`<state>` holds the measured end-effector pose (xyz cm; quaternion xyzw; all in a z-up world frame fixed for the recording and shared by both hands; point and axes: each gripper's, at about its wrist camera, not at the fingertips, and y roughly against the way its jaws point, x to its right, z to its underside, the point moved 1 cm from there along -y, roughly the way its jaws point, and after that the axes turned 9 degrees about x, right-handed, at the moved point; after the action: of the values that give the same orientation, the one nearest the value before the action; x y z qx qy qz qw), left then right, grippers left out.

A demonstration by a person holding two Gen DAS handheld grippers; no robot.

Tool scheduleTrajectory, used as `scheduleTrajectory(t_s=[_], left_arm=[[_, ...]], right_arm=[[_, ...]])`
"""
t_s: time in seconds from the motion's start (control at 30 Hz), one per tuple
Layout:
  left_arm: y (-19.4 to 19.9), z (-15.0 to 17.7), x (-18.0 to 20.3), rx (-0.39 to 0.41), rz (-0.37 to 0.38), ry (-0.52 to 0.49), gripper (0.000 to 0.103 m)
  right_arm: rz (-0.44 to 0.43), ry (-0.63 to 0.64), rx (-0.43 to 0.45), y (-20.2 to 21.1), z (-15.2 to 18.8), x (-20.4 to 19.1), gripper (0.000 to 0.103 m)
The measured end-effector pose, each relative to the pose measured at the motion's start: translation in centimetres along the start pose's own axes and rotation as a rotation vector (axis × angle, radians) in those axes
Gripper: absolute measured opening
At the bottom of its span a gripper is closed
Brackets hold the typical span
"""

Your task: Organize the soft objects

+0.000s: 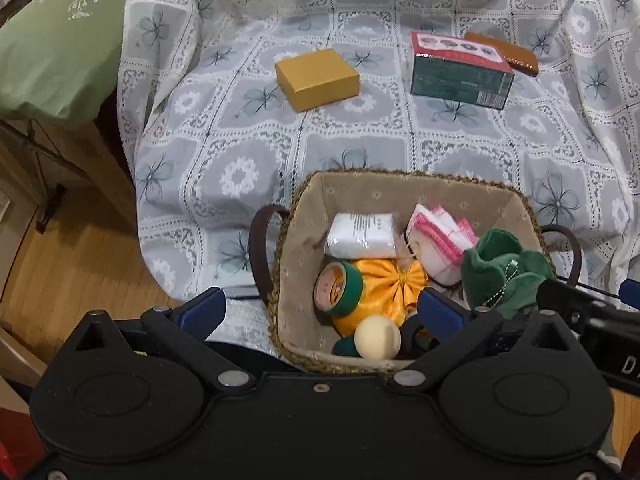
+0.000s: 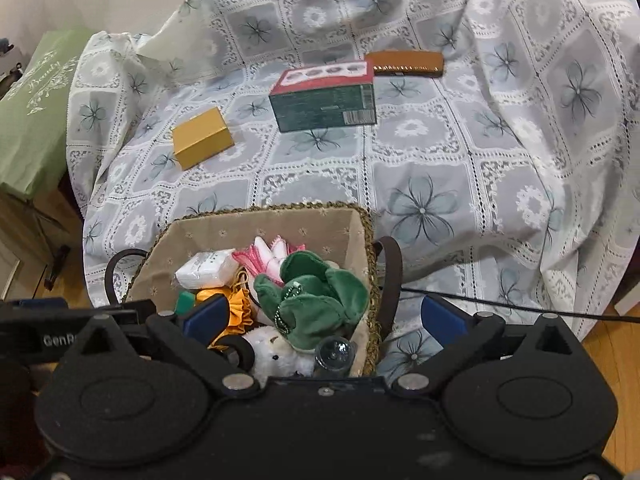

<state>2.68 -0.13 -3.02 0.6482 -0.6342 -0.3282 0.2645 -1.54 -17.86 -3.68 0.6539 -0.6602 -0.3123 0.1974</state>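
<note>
Down at the near edge of the patterned bedspread [image 1: 400, 144] sits a woven basket [image 1: 360, 178] with a beige fabric lining and dark loop handles on either side. Inside it lie a white wrapped packet [image 1: 360, 236], a folded stack of white cloths with pink edging [image 1: 440, 236], an orange satin pouch gathered at its neck [image 1: 396, 280], a roll of tape with a green rim [image 1: 340, 288], a cream ball [image 1: 378, 342] and a green plush toy with a bead chain [image 1: 504, 272] heaped against the right wall. From the right wrist view a white plush animal [image 2: 276, 354] and a clear glass piece [image 2: 334, 354] also show at the near end, under the green plush.

The left gripper [image 1: 320, 310] hangs over the basket's near left side, jaws spread wide with nothing between the pads. The right gripper [image 2: 326, 314] hovers over the near right corner, its jaws equally wide and empty.

Farther back on the bedspread, well apart from the basket, rest a yellow box [image 1: 318, 80], a green and red carton [image 1: 460, 72] and, just behind it, a brown case [image 1: 506, 52]. A green pillow [image 1: 56, 40] lies off to the left, and wooden floor [image 1: 80, 264] shows below it.
</note>
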Motion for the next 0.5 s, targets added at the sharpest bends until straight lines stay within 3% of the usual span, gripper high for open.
scheduleTrajectory(t_s=[0.2,0.37,0.5], left_arm=[[0.2,0.6,0.0,-0.011,-0.014,0.004,0.099],[0.2,1.0,-0.3,-0.019,-0.016,0.019,0.099],[0.1,1.2,-0.5,-0.04,0.011,0.032,0.099]], right_arm=[[0.018,-0.013,-0.047,-0.2,0.1,-0.1,0.103],[0.018,0.0,-0.034,0.1,0.2,-0.4,0.103],[0.075,0.025,-0.031,0.4,0.2,-0.6,0.103]])
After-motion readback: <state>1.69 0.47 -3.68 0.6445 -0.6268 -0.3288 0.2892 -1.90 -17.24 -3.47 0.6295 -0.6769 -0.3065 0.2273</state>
